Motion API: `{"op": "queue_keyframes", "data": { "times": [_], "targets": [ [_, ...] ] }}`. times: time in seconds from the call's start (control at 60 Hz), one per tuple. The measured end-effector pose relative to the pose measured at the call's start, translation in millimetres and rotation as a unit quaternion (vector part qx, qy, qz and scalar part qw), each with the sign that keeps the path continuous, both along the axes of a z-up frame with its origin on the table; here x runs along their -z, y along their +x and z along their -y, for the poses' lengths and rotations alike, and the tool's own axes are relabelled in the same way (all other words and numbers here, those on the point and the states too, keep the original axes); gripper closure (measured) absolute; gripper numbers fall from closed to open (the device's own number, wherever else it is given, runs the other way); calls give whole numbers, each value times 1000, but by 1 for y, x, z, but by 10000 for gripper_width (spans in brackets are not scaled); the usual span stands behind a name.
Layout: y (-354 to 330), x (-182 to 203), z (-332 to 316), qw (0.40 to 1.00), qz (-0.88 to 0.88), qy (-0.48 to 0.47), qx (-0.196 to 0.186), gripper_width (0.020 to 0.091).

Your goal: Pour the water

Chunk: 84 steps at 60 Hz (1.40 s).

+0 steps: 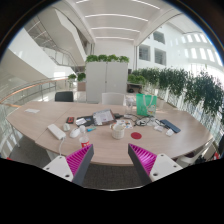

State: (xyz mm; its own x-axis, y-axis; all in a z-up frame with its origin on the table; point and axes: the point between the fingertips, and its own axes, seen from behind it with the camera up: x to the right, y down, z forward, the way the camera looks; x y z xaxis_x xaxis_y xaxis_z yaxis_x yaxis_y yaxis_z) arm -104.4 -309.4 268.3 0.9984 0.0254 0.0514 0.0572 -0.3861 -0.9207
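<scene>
A green translucent pitcher point(146, 103) stands at the far right part of the oval wooden table point(60, 118), with a clear glass point(128, 101) to its left. A white cup point(119, 127) sits nearer the table's middle, beside a red coaster point(137, 134). My gripper point(113, 160) hovers well short of the table's near edge, open, with nothing between its magenta pads point(79, 160). All the objects lie far beyond the fingers.
Papers, a tablet and small items point(82, 121) clutter the table's left middle. Dark chairs point(64, 97) stand at the far side. A white cabinet point(105, 78) with plants rises behind; a row of plants point(190, 90) lines the right side.
</scene>
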Motion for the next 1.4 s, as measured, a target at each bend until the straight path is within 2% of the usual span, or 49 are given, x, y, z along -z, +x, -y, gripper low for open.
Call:
{"op": "queue_keyframes", "data": {
  "times": [0.183, 0.483, 0.75, 1.0, 1.067, 1.1, 1.217, 1.333, 1.367, 1.4],
  "targets": [
    [10, 15, 1, 1000, 1, 6, 27, 281],
    [5, 66, -17, 1000, -12, 6, 14, 279],
    [-65, 122, -47, 997, -50, -1, -59, 276],
    [-150, 180, -146, 990, -47, 15, -132, 279],
    [-162, 198, -174, 989, -39, 13, -140, 297],
    [-161, 209, -189, 989, -38, 11, -144, 278],
    [-173, 206, -227, 989, -51, 23, -136, 275],
    [-182, 211, -258, 988, -42, 33, -148, 278],
    [-184, 210, -263, 987, -37, 34, -154, 313],
    [-188, 215, -266, 986, -33, 28, -161, 448]
  ]
}}
